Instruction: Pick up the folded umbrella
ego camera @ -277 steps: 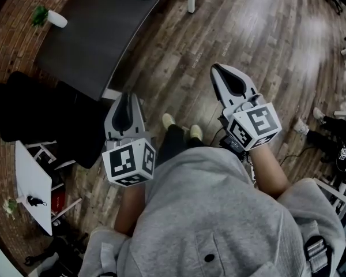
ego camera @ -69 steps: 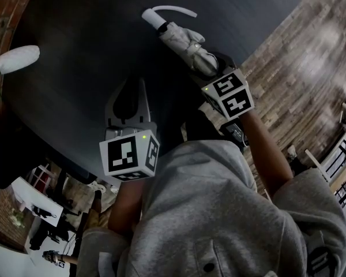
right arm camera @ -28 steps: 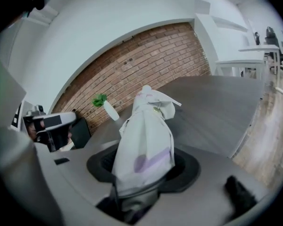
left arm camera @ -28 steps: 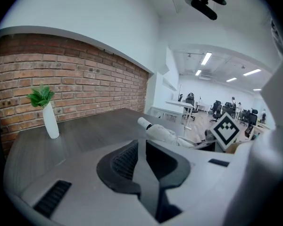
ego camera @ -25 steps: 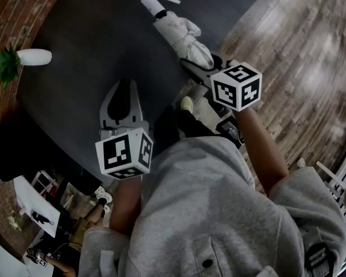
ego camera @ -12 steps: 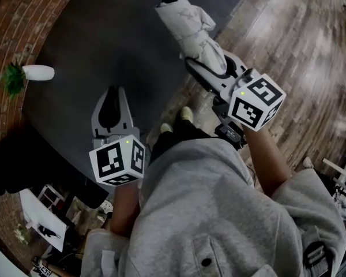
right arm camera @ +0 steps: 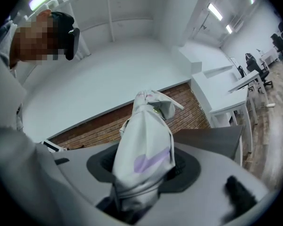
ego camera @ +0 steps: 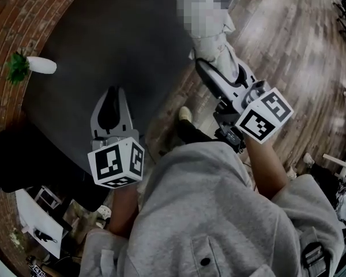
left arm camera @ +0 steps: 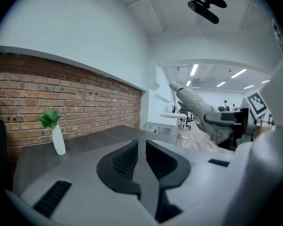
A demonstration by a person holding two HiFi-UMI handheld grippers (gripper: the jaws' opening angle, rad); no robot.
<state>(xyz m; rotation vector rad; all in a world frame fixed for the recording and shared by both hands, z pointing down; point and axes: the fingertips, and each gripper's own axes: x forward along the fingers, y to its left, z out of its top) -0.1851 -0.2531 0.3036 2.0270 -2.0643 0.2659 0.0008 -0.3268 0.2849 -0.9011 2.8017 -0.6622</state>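
Dark table fills the upper left of the head view, with brick wall along its far side and wooden plank floor to the right. White vase with a green sprig stands upright near the table's left edge, well apart from both tools; the left gripper view shows it against the brick. Left tool hovers over the near part of the table, marker cube toward the camera. Its own view shows the jaws together with nothing between them. Right tool is over the table's right edge, by the floor, and is clamped on the folded umbrella. In the right gripper view the pale fabric bundle sits squarely between both dark pads, which press on its sides, and runs straight out ahead of the tool. Left gripper view shows the umbrella off to the right, clear of the table and tilted, white handle end higher than the gripped end. Umbrella's far end is unreadable in the head view. Grey sweatshirt fills the lower frame; one shoe shows on the floor between the tools.
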